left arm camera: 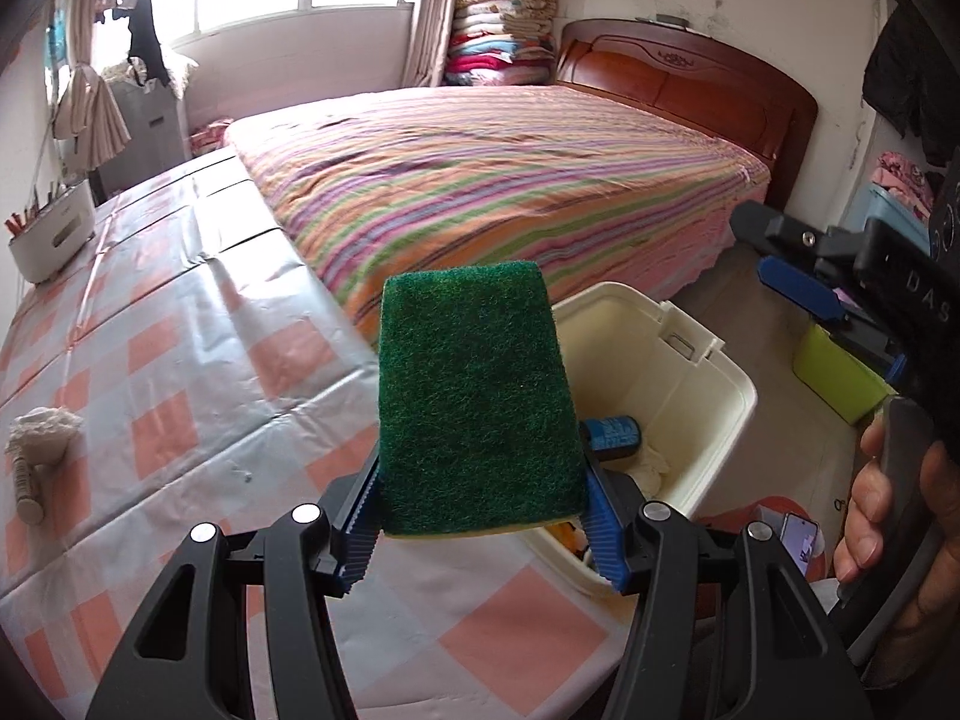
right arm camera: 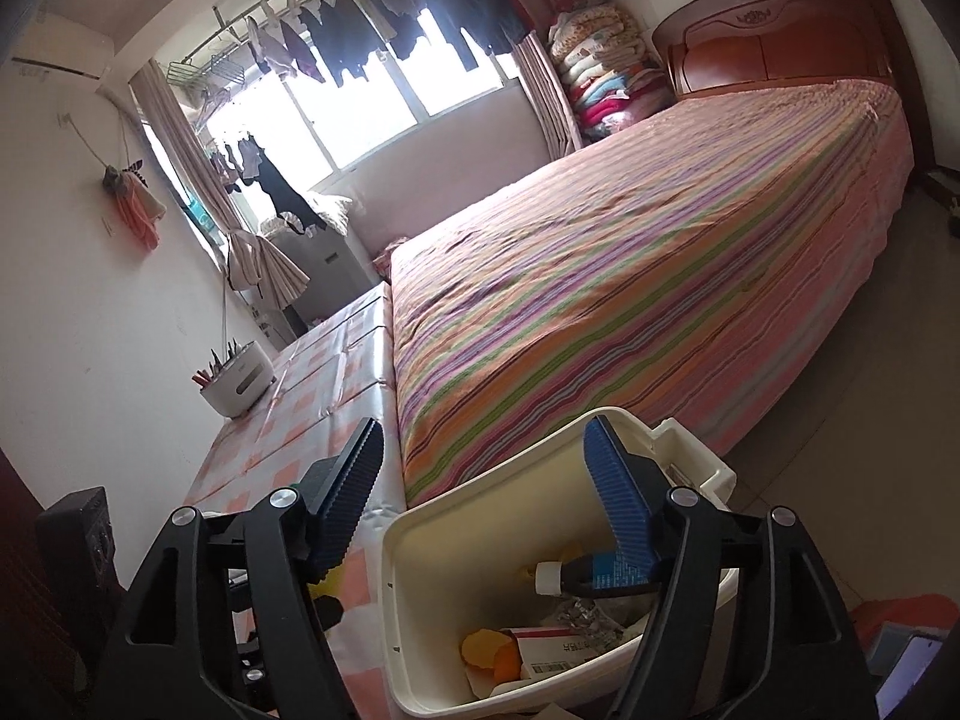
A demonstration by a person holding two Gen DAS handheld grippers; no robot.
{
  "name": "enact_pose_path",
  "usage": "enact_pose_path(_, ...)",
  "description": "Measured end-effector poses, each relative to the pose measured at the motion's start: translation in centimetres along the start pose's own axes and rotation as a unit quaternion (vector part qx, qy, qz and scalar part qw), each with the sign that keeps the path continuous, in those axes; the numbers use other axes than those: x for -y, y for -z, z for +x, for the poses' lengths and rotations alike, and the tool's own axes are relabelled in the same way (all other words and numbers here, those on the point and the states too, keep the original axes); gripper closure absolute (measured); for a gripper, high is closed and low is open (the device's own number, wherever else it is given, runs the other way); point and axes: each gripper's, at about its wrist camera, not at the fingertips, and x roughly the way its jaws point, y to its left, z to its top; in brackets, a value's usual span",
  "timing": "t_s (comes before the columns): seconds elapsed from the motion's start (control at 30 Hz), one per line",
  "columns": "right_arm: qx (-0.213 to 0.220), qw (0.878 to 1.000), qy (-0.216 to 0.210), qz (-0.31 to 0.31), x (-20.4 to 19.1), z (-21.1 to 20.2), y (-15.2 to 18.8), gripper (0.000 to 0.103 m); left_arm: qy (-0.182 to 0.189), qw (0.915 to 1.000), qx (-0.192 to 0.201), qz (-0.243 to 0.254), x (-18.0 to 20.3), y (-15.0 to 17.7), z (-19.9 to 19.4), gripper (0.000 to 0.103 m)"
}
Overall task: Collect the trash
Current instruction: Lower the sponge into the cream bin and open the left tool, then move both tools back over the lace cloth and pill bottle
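My left gripper is shut on a green scouring sponge with a yellow underside, held above the table's right edge, beside the cream trash bin. In the bin lie a blue bottle and white crumpled paper. My right gripper is open and empty, held above the bin; it also shows at the right of the left wrist view. Inside the bin the right wrist view shows the blue bottle with a white cap, a paper box and orange scraps.
The table carries a pink and grey checked cloth. A crumpled white wad with a roll lies at its left edge, and a white utensil holder stands at the far end. A striped bed lies beyond. A green box sits on the floor.
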Motion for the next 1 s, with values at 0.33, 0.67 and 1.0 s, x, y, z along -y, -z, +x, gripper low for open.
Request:
enact_pose_path(0.33, 0.017, 0.999, -0.003, 0.03, 1.8, -1.1, 0.1, 0.033, 0.027, 0.9986, -0.028, 0.035, 3.7, -0.9, 2.6, 0.046)
enact_pose_path(0.67, 0.023, 0.999, -0.004, 0.038, 2.2, -1.2, 0.2, 0.031, 0.049, 0.9968, -0.033, 0.055, 4.8, -1.9, 2.7, 0.028)
enact_pose_path(1.0, 0.018, 1.0, -0.003, 0.019, 0.2, 0.0, 0.6, 0.019, 0.01, 0.9998, 0.008, 0.012, -1.5, -1.5, -0.3, 0.022)
